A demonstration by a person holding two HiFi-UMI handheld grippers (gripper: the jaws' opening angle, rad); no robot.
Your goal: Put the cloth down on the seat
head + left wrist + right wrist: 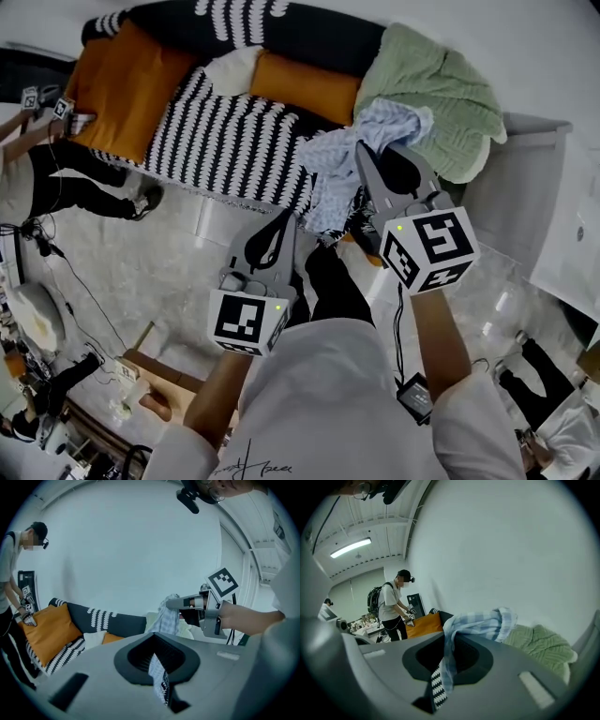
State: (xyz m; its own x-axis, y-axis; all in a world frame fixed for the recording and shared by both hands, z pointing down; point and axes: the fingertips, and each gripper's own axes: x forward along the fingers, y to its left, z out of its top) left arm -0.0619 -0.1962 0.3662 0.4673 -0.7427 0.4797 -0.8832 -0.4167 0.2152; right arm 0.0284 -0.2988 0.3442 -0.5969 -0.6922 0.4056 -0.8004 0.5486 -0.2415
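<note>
The left gripper and right gripper each had jaws clamped on the checked cloth. It hung over the front edge of the sofa seat.

Dark grey plastic bodies taper to slim jaws on the left gripper and the right gripper. The left cube and the right cube are white, printed with black square markers, each showing a small green light. A thin black cable joins the right unit to a small black box. The operator wears a white short-sleeved T-shirt with black script, and black trousers.
</note>
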